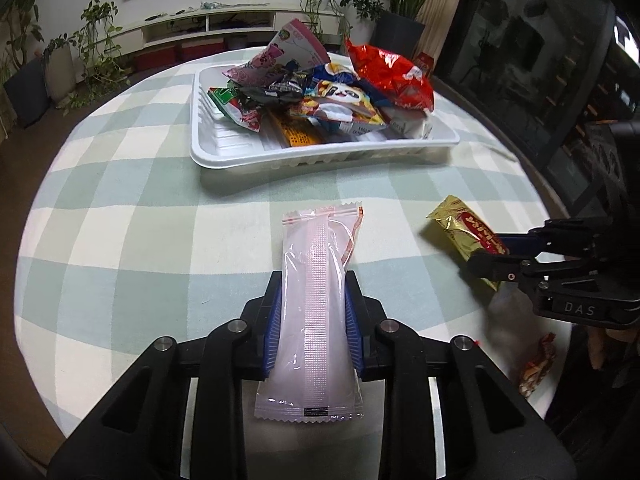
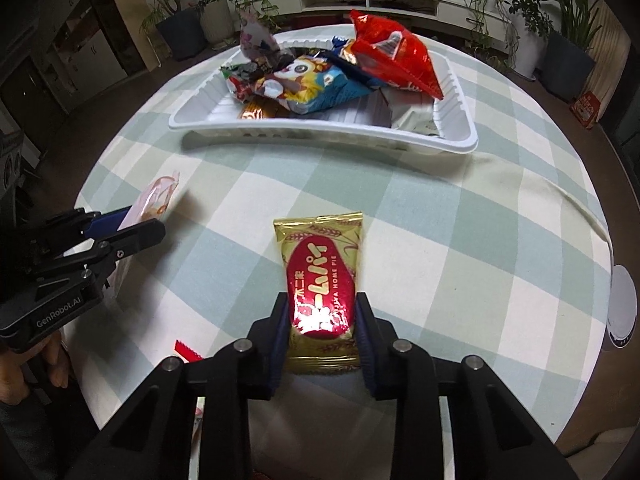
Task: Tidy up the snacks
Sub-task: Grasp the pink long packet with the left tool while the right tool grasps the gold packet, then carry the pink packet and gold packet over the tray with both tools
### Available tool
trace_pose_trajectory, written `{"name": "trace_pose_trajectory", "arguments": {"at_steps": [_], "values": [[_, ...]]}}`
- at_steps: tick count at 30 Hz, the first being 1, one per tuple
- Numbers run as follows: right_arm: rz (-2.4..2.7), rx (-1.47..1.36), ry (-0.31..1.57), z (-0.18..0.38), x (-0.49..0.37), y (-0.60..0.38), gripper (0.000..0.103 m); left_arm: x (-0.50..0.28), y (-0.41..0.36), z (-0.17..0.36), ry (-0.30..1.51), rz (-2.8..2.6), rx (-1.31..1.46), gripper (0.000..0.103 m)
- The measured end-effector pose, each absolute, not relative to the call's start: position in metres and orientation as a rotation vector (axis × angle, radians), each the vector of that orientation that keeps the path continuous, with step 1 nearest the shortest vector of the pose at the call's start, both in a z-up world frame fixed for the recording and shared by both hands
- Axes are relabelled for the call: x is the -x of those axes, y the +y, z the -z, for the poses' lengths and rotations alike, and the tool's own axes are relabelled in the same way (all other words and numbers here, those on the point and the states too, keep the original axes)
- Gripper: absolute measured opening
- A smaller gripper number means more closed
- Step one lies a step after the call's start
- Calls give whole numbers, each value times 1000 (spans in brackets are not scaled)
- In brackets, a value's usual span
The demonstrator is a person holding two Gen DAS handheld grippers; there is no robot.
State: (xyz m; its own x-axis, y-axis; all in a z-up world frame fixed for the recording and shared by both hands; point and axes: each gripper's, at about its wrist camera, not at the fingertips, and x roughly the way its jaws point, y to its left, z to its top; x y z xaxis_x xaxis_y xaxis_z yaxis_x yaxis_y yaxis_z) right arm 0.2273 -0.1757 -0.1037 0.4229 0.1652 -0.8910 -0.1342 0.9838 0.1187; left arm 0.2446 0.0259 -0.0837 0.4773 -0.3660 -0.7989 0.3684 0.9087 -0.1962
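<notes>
Left gripper fingers clamped on pink packet; right gripper fingers clamped on gold pie. Risk: slick wrappers slipping mid-carry; crowded tray may shed either piece onto worktop.

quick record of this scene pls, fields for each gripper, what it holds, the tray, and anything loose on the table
left gripper: shut on pale pink plastic snack packet
right gripper: shut on gold foil pie packet with red oval label
white plastic tray: on checked tablecloth, piled with snack bags, red foil bag on top
loose: small red-and-gold wrapper near table edge
</notes>
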Motion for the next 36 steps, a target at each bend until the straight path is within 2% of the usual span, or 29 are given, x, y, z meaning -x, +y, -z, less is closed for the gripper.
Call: {"name": "trace_pose_trajectory", "arguments": {"at_steps": [7,18,26,30,36], "values": [[-235,-218,1046,82,-229,-198,33,-245,48,64,909,532,236,26],[-382,-602,803,32,-242,-248,33,-266,93,34,782,670,684,26],[-454,-689,763,11,-290,-255,33,-312,91,3,754,709,731,26],[-453,-618,769,-3,-332,-235,33,-344,89,-8,741,724,754,26],[-439,-484,789,-4,-398,-200,33,-368,83,15,767,715,774,26]]}}
